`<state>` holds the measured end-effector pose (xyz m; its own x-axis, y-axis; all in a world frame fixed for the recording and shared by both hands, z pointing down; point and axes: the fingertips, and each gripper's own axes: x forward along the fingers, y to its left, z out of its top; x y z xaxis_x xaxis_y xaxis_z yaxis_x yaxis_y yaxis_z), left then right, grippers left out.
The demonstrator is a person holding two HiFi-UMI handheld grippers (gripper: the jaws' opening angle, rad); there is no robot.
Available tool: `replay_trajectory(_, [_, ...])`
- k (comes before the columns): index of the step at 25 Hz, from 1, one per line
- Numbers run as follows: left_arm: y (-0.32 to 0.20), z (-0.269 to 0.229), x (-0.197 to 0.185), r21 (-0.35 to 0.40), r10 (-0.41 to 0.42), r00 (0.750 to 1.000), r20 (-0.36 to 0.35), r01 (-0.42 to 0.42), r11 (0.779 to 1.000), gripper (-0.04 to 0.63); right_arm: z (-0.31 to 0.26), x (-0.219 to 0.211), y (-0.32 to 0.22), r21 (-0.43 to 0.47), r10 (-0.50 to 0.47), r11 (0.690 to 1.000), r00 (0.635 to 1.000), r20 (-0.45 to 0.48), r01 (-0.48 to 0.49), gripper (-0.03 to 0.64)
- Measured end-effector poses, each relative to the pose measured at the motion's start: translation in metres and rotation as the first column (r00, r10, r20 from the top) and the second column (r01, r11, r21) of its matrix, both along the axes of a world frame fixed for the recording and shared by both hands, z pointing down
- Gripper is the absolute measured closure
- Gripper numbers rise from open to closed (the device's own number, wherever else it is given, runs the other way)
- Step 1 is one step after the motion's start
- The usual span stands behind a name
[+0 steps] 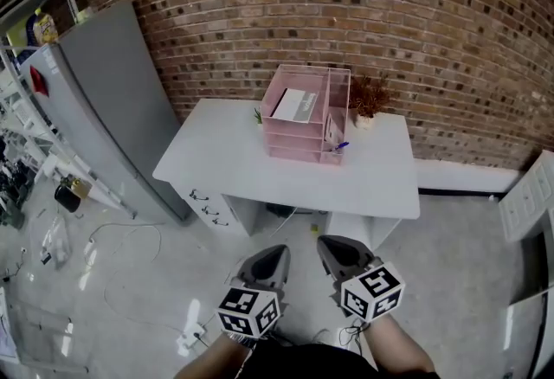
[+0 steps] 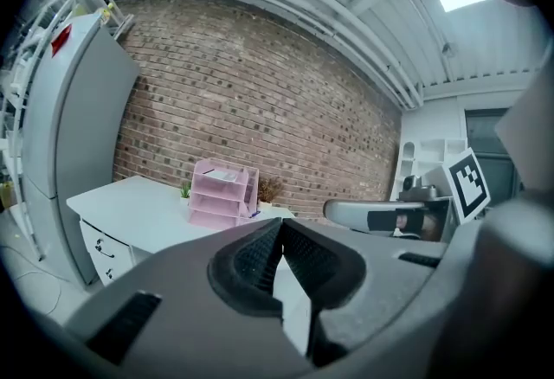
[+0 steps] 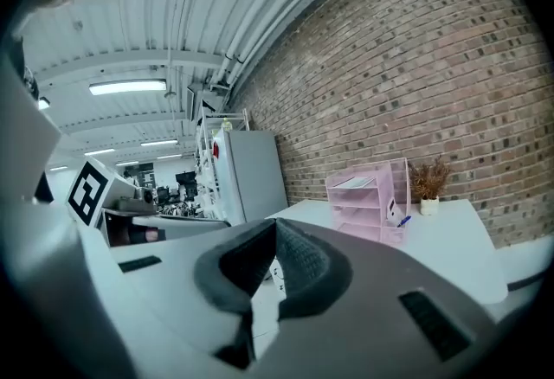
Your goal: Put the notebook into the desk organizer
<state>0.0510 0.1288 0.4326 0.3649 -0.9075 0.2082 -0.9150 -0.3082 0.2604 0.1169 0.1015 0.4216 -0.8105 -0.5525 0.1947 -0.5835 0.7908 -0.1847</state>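
A pink desk organizer [image 1: 305, 116] [image 2: 223, 193] [image 3: 366, 202] stands at the back of a white desk [image 1: 260, 163]. A white notebook [image 1: 293, 105] lies on its top tray. Both grippers hang well in front of the desk, above the floor. My left gripper [image 1: 275, 257] [image 2: 280, 228] is shut with nothing in it. My right gripper [image 1: 331, 248] [image 3: 275, 230] is shut and holds nothing as well. The jaw tips of each meet.
A small potted dry plant [image 1: 370, 98] stands right of the organizer. A blue pen [image 1: 339, 146] lies at its front right corner. A grey refrigerator [image 1: 108, 83] stands left of the desk. Cables [image 1: 112, 256] lie on the floor at left. A brick wall [image 1: 346, 5] runs behind.
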Motion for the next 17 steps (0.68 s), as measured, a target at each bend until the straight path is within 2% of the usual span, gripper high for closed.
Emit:
replay_trajectory(7, [0.017, -0.002, 0.009, 0.014, -0.041, 0.999, 0.004, 0.041, 0.999, 0.589, -0.003, 0.009, 0.011, 0.015, -0.039, 0.999, 0.999, 0.009, 0.039, 0.614])
replay_trajectory(17, [0.031, -0.006, 0.022, 0.025, -0.041, 0.999, 0.019, 0.041, 0.999, 0.589, -0.004, 0.021, 0.025, 0.019, -0.045, 0.999, 0.999, 0.019, 0.045, 0.614])
